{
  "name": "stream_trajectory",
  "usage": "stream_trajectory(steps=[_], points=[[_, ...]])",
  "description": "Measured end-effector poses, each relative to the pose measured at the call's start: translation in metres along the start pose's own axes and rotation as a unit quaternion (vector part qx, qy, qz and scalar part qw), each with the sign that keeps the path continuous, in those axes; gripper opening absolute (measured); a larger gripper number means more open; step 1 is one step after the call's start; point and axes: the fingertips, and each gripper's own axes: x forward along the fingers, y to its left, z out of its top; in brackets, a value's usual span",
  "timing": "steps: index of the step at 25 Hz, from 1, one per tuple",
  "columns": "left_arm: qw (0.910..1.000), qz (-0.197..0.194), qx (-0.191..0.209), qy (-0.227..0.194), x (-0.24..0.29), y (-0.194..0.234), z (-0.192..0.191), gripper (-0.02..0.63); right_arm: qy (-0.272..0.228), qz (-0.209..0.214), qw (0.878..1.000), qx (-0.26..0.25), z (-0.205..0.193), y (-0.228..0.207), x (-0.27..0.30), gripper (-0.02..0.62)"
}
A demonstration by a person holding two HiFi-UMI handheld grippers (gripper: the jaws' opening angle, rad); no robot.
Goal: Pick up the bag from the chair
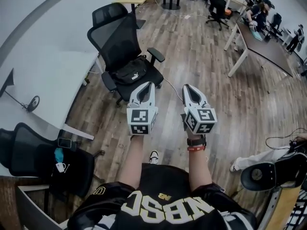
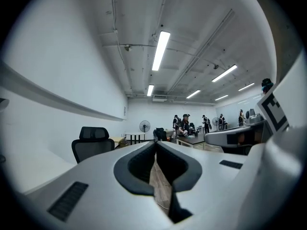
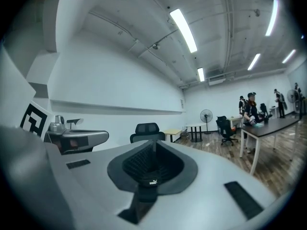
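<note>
**A:** Please go from the left. What is there?

**B:** At the far left stands a white table point(image 1: 43, 75). Just right of it is the black chair point(image 1: 115, 37), turned toward the person. The black bag point(image 1: 130, 74) lies flat on its seat, between the two armrests.

**A:** And the grippers?

**B:** The left gripper point(image 1: 147, 84) is held level, near the front edge of the seat but not touching anything. Its jaws are pressed together at the tips and nothing is between them. Through the gap behind the tips only the wooden floor point(image 1: 201, 56) shows. The right gripper point(image 1: 188, 86) is beside it, further from the chair. Its jaws also meet at the tips and it is empty. It looks straight at the chair and the bag.

**A:** What is further right?

**B:** A long desk point(image 1: 266, 47) with people point(image 1: 256, 8) around it, far away. They have no part in the task.

**A:** So which step is this?

**B:** I judge it is the approach. The bag is not yet touched.

**A:** What does the next move need?

**B:** I think one gripper must spread its jaws before it reaches the seat. Then it must come down on a raised part of the bag, maybe a strap or a fold, because the flat body looks too wide for a pinch.
</note>
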Motion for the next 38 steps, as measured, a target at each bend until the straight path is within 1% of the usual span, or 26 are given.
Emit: stream_trajectory(steps=[3,7,13,17,22,25,29,33,38], points=[[0.9997,0.014,-0.019,0.002,0.021,0.041,-0.014,0.021,0.011,0.015,1.0,0.004,-0.008,0.013,0.05,0.026],[0.9978,0.054,-0.033,0.018,0.027,0.093,-0.033,0.022,0.042,0.062,0.997,-0.007,-0.022,0.045,0.106,0.026],[0.9923,0.11,-0.047,0.031,0.037,0.157,-0.052,0.021,0.065,0.128,0.99,-0.013,-0.038,0.079,0.176,0.026],[0.987,0.147,-0.047,0.045,0.061,0.194,-0.07,0.023,0.079,0.176,0.981,-0.015,-0.05,0.09,0.234,0.034],[0.9804,0.187,-0.041,0.046,0.128,0.236,-0.076,0.022,0.082,0.226,0.97,-0.021,-0.042,0.076,0.321,0.041],[0.9767,0.205,-0.041,0.046,0.173,0.253,-0.076,0.023,0.086,0.246,0.965,-0.021,-0.034,0.057,0.371,0.041],[0.9695,0.233,-0.044,0.063,0.22,0.274,-0.084,0.023,0.101,0.267,0.958,-0.02,-0.032,0.033,0.43,0.043],[0.9617,0.258,-0.054,0.075,0.25,0.293,-0.097,0.023,0.127,0.283,0.95,-0.016,-0.043,0.015,0.476,0.049],[0.9496,0.282,-0.08,0.112,0.266,0.317,-0.132,0.023,0.184,0.303,0.935,-0.018,-0.079,0.008,0.516,0.096]])
